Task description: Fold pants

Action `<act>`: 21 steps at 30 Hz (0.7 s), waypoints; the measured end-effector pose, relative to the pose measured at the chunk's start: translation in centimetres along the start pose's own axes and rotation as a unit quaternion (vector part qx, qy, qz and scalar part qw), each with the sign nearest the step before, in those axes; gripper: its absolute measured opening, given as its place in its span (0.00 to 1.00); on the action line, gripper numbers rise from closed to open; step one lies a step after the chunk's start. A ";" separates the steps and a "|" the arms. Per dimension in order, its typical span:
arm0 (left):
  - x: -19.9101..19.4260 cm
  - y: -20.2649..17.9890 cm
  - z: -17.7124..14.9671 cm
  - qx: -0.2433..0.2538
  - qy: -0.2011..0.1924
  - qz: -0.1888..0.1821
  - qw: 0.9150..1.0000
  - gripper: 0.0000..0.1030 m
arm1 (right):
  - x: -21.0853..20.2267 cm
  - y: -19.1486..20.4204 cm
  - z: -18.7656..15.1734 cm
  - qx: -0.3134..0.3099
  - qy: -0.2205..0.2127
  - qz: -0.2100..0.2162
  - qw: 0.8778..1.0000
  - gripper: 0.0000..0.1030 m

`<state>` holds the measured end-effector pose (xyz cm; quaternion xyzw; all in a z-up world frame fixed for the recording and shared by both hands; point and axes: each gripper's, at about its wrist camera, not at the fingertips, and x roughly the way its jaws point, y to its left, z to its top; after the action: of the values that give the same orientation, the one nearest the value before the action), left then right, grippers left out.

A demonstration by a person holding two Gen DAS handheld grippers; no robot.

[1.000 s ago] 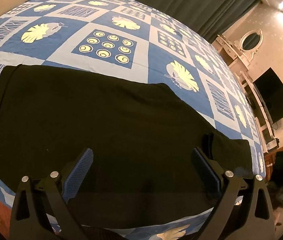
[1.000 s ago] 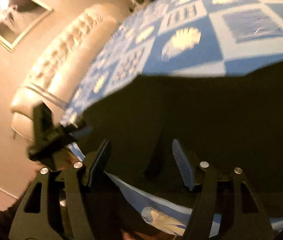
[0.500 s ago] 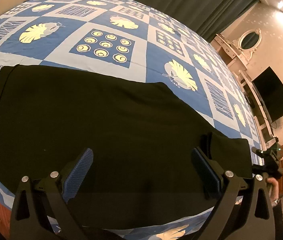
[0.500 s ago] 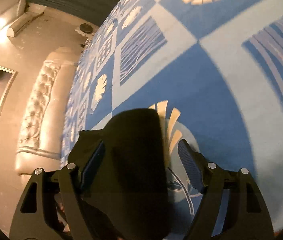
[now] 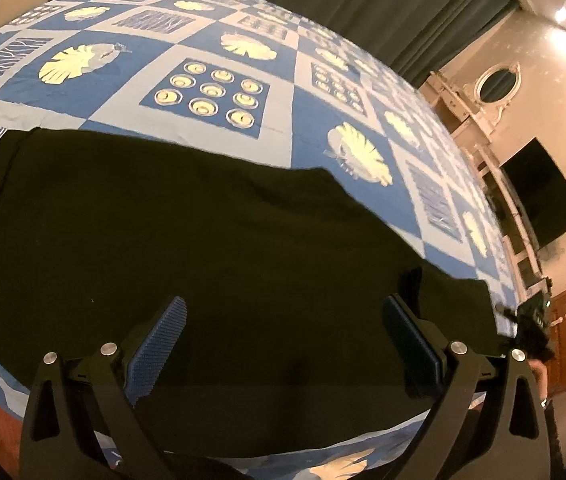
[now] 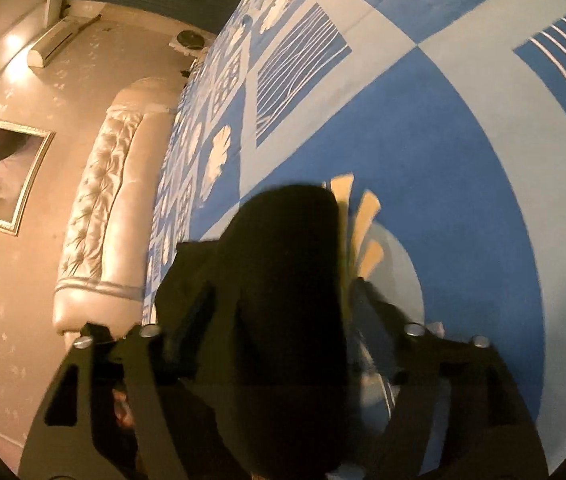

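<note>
Your left gripper (image 5: pixel 283 344) hovers low over the black pants (image 5: pixel 211 248), its blue-padded fingers (image 5: pixel 159 344) spread wide and holding nothing, much as it did a second ago. The pants lie flat across the near edge of the bed, on the blue-and-cream patterned bedspread (image 5: pixel 211 96), running from the left edge toward the right corner, where a thicker folded flap rises near your right finger.

The change is on your other side. A second ago your right gripper (image 6: pixel 283 312) looked along the dark cloth from low at the bed's edge; now it points out over open bedspread (image 6: pixel 443 128) toward the tufted headboard (image 6: pixel 99 208), with a rounded dark fold of the pants (image 6: pixel 291 280) bulging up between its fingers. Whether those fingers are pinching the cloth cannot be told: motion blur and the fabric itself hide the pads.

That lifted end suggests the fold is starting from the right, probably carrying one end across the garment. Your left gripper seems to be waiting to take or steady its side.
</note>
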<state>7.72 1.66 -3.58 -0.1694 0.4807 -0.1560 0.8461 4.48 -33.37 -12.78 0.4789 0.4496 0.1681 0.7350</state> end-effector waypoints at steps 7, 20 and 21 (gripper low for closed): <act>-2.2 1.4 0.6 0.009 -0.018 -0.017 1.000 0.94 | -0.3 -0.2 -3.1 -0.028 0.036 -0.024 0.999 0.25; -11.8 20.7 -0.3 -0.129 -0.064 -0.029 0.989 0.94 | -3.9 4.9 -3.1 -0.067 -0.041 -0.039 0.996 0.63; -11.5 21.8 -0.5 -0.147 -0.058 -0.039 0.987 0.94 | -3.4 5.3 -3.4 -0.070 -0.039 -0.041 0.996 0.64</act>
<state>3.81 25.97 -4.55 -0.3191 0.4416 -0.1065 0.8317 0.85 -31.22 -7.03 0.4138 0.4272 0.1496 0.7899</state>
